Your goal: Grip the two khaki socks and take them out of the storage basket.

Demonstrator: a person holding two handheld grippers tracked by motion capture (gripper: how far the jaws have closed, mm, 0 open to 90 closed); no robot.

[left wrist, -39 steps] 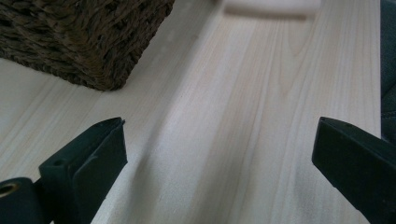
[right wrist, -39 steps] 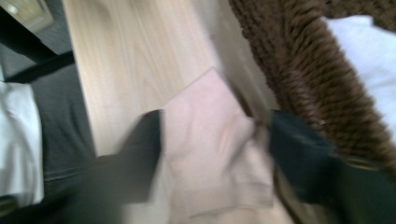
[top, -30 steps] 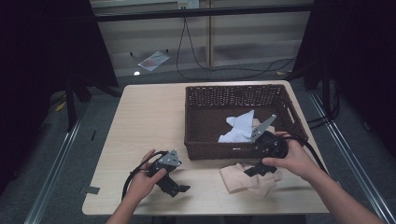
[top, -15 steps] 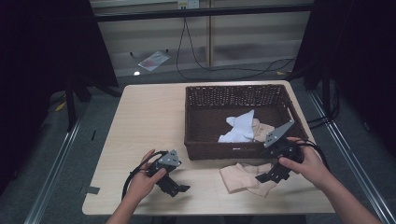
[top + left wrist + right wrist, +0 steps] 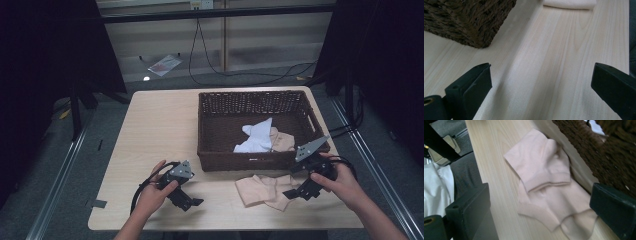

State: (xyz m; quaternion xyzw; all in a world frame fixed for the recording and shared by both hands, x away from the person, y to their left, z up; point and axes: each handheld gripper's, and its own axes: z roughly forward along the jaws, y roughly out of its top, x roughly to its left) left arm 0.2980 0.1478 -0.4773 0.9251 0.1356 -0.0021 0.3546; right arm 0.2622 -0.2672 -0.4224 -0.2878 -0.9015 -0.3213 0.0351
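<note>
A pair of pale pink socks (image 5: 264, 189) lies rumpled on the wooden table (image 5: 160, 130) just in front of a dark wicker basket (image 5: 220, 150). In the right gripper view the pink socks (image 5: 544, 187) lie between and beyond the two spread jaws. My right gripper (image 5: 296, 194) stands open at the socks' right edge, empty. My left gripper (image 5: 194, 203) rests low on the table near the front left, open and empty, its jaws pointing right toward the basket corner (image 5: 474, 25). Inside the basket lie a white cloth (image 5: 255, 137) and a beige sock (image 5: 284, 141).
The basket takes up the right rear half of the table. The left half of the table is bare wood. Cables (image 5: 215, 60) and a piece of paper (image 5: 164, 64) lie on the floor behind the table. A metal rail (image 5: 60, 190) runs along the left.
My right gripper has moved right and toward the front edge, away from the basket's front wall, and now sits at the right end of the pink socks. The left gripper has stayed put.
</note>
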